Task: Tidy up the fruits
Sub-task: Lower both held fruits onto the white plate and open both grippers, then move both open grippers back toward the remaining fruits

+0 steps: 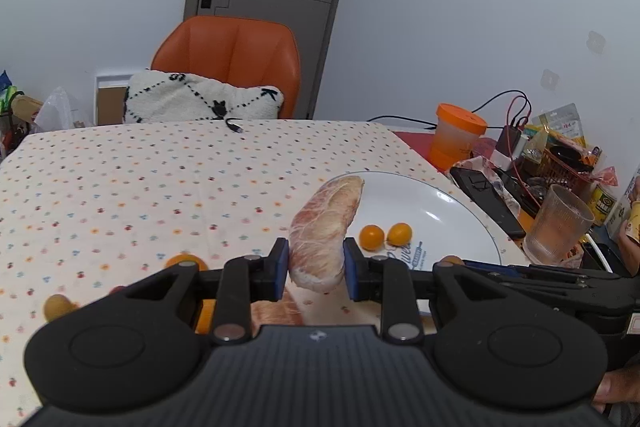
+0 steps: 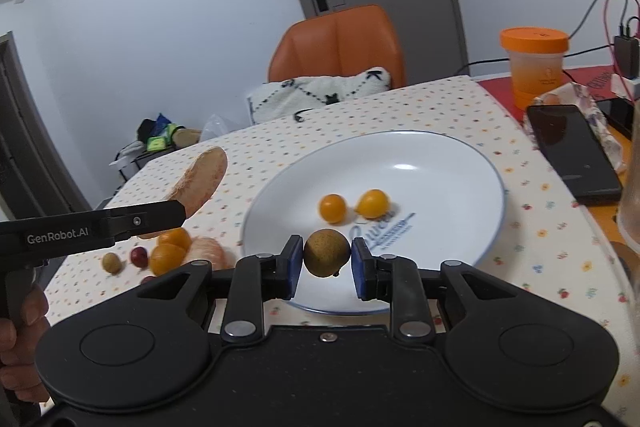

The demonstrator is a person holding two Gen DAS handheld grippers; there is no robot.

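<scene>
While the white plate (image 2: 472, 163) awaits more fruit, a pomelo segment (image 1: 320, 231) is clamped in the left tool (image 1: 316, 263) and a brownish round fruit (image 2: 326, 253) is pinched by the right tool (image 2: 326, 263) over the plate's near rim, apparently for placing beside two yellow tomatoes (image 2: 352, 205).

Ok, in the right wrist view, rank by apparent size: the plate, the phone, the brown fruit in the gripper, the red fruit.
1. plate
2. phone
3. brown fruit, though nearness to the camera enlarges it
4. red fruit
</scene>
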